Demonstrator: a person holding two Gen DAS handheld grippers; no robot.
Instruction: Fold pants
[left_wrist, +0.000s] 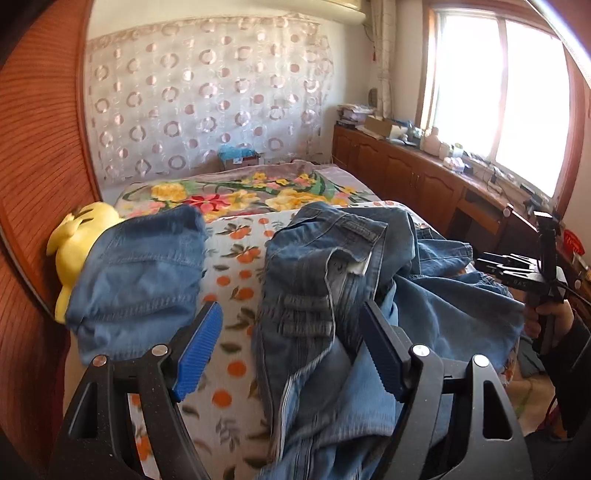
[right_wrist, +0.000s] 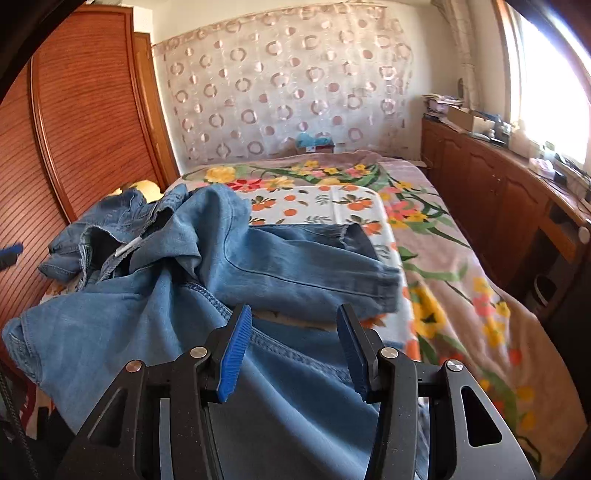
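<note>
Yellow plush toy (left_wrist: 79, 240) on floral bedspread (right_wrist: 461, 258); wooden cabinets (right_wrist: 480, 184).

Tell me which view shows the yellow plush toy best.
The left wrist view: the yellow plush toy lies against the wooden wardrobe, partly covered by a folded jeans leg. The right wrist view shows only a yellow sliver behind the crumpled jeans.

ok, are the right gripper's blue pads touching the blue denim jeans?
Apart. In the right wrist view the right gripper stands open above the blue denim jeans, both pads clear of the cloth, nothing clamped between them.
</note>
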